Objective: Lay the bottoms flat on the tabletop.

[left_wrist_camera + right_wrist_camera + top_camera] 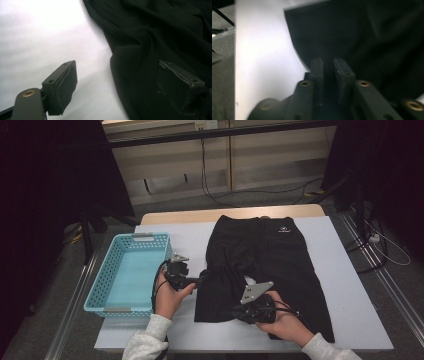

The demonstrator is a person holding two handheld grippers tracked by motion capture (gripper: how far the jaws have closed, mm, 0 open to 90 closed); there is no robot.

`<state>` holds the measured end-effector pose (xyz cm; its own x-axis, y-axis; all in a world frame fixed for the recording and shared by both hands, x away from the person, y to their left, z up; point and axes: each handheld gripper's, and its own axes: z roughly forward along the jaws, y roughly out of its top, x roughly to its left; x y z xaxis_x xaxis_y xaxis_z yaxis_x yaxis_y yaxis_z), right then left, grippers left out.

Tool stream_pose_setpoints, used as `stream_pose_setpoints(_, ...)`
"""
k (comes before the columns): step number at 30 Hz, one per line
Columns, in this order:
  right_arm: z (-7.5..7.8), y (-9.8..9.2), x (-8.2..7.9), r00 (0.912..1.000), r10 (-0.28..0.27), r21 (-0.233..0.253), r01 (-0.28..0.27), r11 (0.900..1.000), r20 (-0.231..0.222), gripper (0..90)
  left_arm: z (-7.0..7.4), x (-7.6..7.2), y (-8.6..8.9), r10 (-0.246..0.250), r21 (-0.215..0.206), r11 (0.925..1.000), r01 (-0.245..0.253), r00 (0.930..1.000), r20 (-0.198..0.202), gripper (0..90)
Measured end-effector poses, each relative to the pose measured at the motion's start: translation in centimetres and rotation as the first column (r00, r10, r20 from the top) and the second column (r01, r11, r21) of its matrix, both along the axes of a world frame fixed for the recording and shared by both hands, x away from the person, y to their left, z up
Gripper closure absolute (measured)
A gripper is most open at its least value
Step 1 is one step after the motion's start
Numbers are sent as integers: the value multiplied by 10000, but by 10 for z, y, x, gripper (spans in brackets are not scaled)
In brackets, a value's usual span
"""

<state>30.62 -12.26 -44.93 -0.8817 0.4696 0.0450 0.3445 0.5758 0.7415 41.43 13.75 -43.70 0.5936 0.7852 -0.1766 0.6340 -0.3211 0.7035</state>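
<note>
A pair of black shorts lies flat on the white table cover, waistband at the far side. My left gripper is at the left edge of the shorts. In the left gripper view it stands wide open, one jaw over the white cover and the other over the black cloth. My right gripper is at the near hem of the left leg. In the right gripper view its jaws are pressed close with dark cloth between them.
A light blue plastic basket with nothing in it stands at the table's left side, just beside my left hand. Bare white cover lies right of the shorts and along the near edge. Cables and a dark stand are on the floor beyond the table.
</note>
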Motion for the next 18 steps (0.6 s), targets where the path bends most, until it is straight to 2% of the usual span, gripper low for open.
stream_pose_setpoints(1, 2, 4, 1, 9996, -230, 207, 227, 9995, 153, 587, 0, 0, 0, 24, -16, 10000, -24, 10000, -7, 176)
stream_pose_setpoints(2, 2, 6, 3, 9996, -288, 293, 287, 9992, 45, 579, 0, 0, 0, 28, 19, 10000, -28, 10000, 2, 176)
stream_pose_setpoints(4, -1, 15, 5, 9994, -338, 397, 334, 9987, 94, 500, -1, 0, 0, 35, 12, 10000, -35, 10000, -6, 177)
stream_pose_setpoints(6, -6, 24, 5, 9999, -57, 217, 60, 9997, -119, 482, -2, 1, 0, 28, 39, 10000, -29, 10000, 10, 177)
stream_pose_setpoints(7, -9, 30, 4, 9999, -1, 203, 4, 9998, -141, 447, -2, 1, 0, 68, 45, 10000, -68, 10000, 2, 179)
stream_pose_setpoints(9, -12, 35, 2, 9994, 317, -147, -315, 9994, 125, 442, -2, 1, 0, 9, 71, 10000, -9, 10000, -19, 181)
stream_pose_setpoints(11, -13, 35, 1, 9991, 374, -220, -370, 9991, 209, 483, -2, 2, 1, 136, 23, 9999, -136, 9999, 16, 182)
stream_pose_setpoints(15, -11, 33, 1, 9990, 434, -184, -432, 9989, 84, 710, -2, 2, 0, 93, 47, 9999, -93, 10000, -12, 184)
stream_pose_setpoints(18, -11, 32, 1, 9991, 417, -164, -417, 9990, 30, 829, -1, 1, -1, 97, 29, 9999, -97, 10000, 18, 185)
